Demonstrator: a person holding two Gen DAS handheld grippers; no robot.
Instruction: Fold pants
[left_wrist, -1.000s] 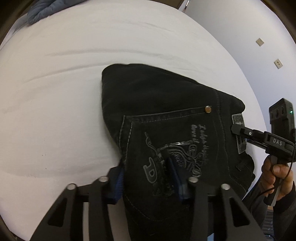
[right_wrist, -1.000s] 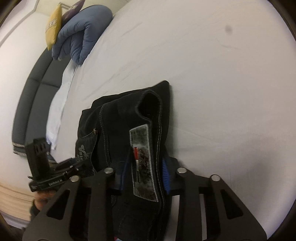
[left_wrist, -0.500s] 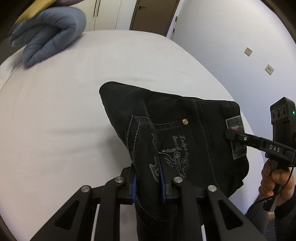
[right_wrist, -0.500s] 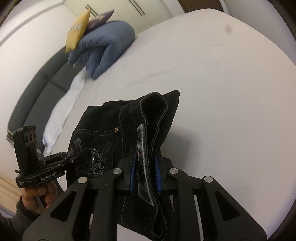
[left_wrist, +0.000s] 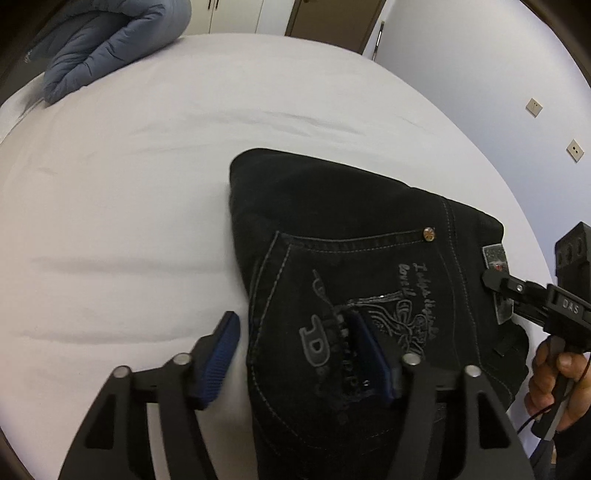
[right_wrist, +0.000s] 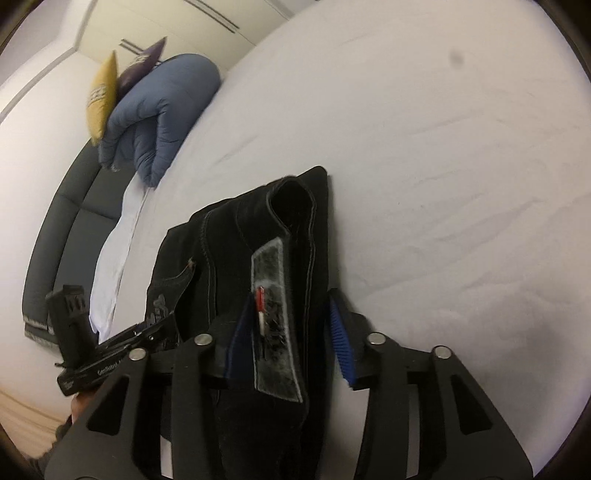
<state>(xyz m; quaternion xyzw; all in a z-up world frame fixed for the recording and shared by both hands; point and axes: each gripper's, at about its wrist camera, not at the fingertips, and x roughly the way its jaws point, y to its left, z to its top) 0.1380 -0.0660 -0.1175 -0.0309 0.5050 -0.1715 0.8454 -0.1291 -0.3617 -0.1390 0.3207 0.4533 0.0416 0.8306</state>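
Observation:
Black jeans (left_wrist: 351, 236), folded into a compact stack, lie on the white bed (left_wrist: 129, 221); the back pocket with grey embroidery faces up. My left gripper (left_wrist: 295, 354) is open, its blue pads (left_wrist: 221, 350) spread either side of the pocket edge. My right gripper (right_wrist: 290, 339) is open around the waistband with its grey leather patch (right_wrist: 269, 295). The jeans (right_wrist: 251, 236) rest on the bed in both views. The right gripper also shows in the left wrist view (left_wrist: 517, 291), and the left gripper in the right wrist view (right_wrist: 147, 332).
A rolled blue duvet (left_wrist: 110, 48) lies at the head of the bed, with a yellow cushion (right_wrist: 99, 96) and a purple one behind it. A dark headboard (right_wrist: 55, 229) runs along the left. A wall with sockets (left_wrist: 535, 107) stands close to the bed's right side.
Both grippers were shut on the jeans and holding them raised half a second ago. Now both have opened and the jeans have dropped flat onto the bed.

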